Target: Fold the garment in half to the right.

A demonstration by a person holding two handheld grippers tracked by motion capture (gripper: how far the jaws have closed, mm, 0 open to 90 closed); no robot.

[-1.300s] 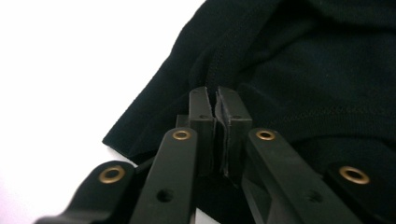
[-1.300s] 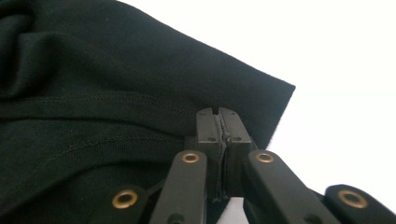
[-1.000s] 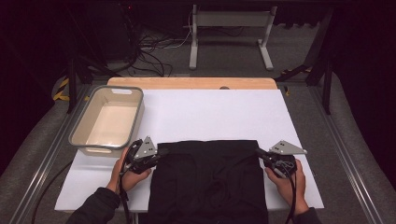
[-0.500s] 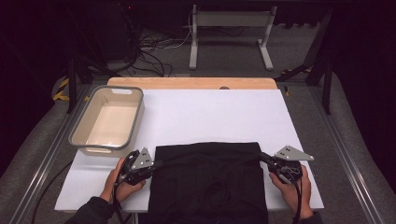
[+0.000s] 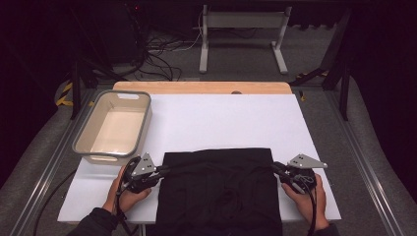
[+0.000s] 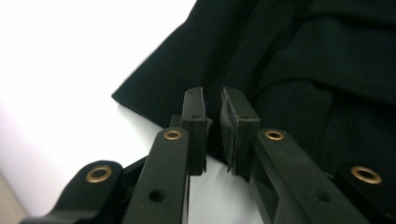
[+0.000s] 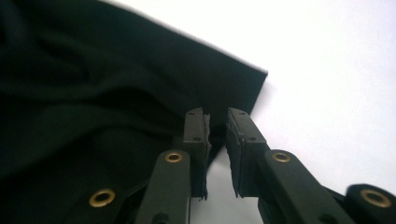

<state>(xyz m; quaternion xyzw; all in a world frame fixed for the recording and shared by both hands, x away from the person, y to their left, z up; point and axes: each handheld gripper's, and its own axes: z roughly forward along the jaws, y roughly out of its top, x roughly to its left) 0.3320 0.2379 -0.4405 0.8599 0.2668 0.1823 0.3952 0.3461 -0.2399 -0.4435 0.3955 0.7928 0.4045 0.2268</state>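
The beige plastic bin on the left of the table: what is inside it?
The beige plastic bin looks empty in the high view: its pale bare floor shows, with nothing on it. The strip of floor just behind its near wall is hidden by that wall.

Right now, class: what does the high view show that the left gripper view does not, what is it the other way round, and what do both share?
High view alone: the beige tub, the right gripper, both hands, the floor beyond the table. Left gripper view alone: a close look at the left gripper, its jaws slightly apart at the cloth's edge, having just been opening. Both: the black cloth lying on the white table.
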